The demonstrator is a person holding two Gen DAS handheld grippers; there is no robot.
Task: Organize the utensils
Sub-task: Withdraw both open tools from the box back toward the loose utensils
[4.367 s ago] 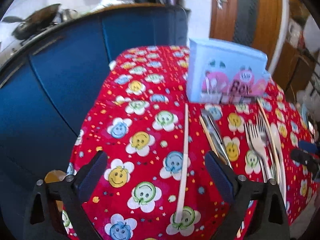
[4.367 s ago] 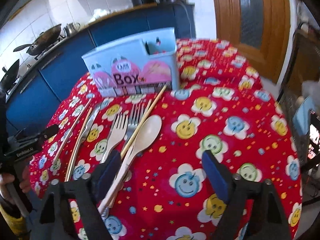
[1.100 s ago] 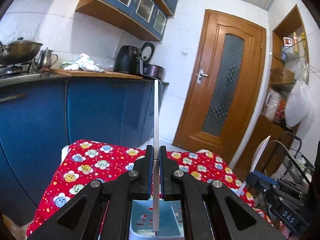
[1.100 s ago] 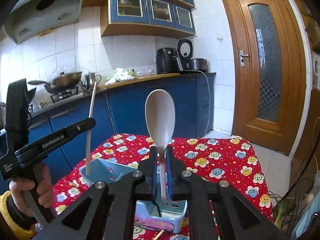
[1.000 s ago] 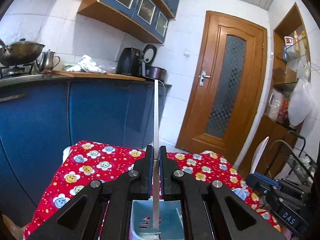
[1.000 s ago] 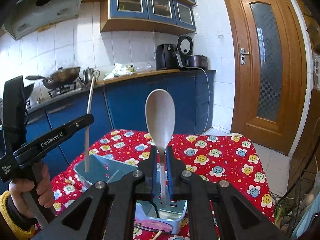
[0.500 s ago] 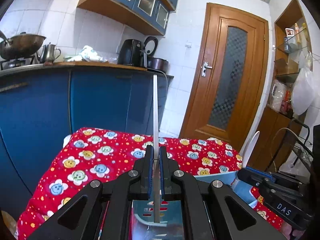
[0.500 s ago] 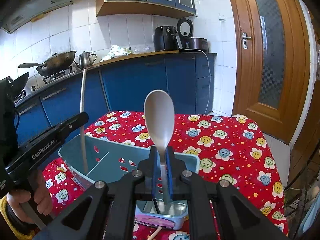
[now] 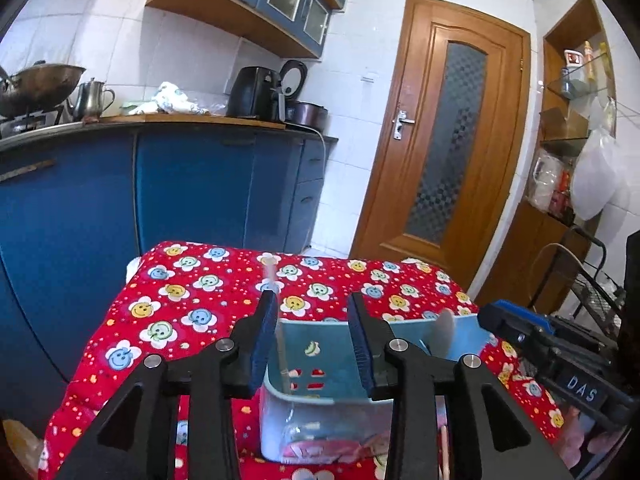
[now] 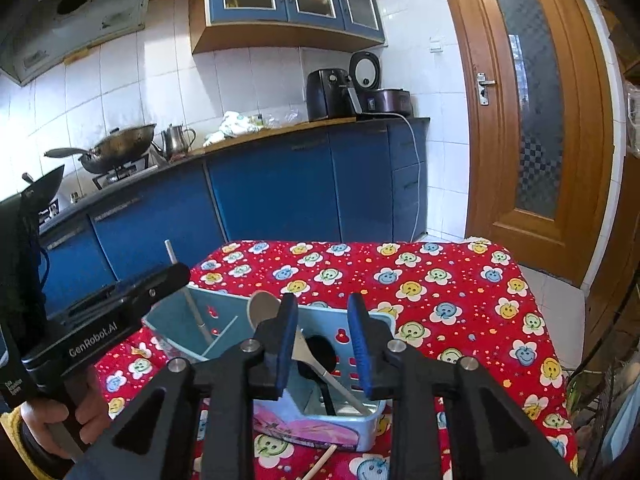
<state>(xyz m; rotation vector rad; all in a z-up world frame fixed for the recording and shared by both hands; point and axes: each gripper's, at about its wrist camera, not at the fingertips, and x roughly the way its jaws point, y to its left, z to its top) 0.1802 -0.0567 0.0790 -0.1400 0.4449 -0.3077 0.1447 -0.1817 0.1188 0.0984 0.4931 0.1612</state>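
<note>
Kitchen setting: blue cabinets (image 10: 280,188) and a wooden door (image 10: 532,120) stand behind the caddy (image 10: 360,420), which rests on a red smiley tablecloth (image 10: 460,280). My left gripper (image 9: 312,336) and right gripper (image 10: 322,340) are both opening, nothing pinched. Chopstick (image 10: 188,300) and spoon (image 10: 260,308) now lean inside the caddy. I judge other utensils remain; one stick (image 10: 320,460) lies before it.

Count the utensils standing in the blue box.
2: a chopstick leaning in the box's left compartment and a spoon in the right one. More may be hidden behind the hand-held grippers.
</note>
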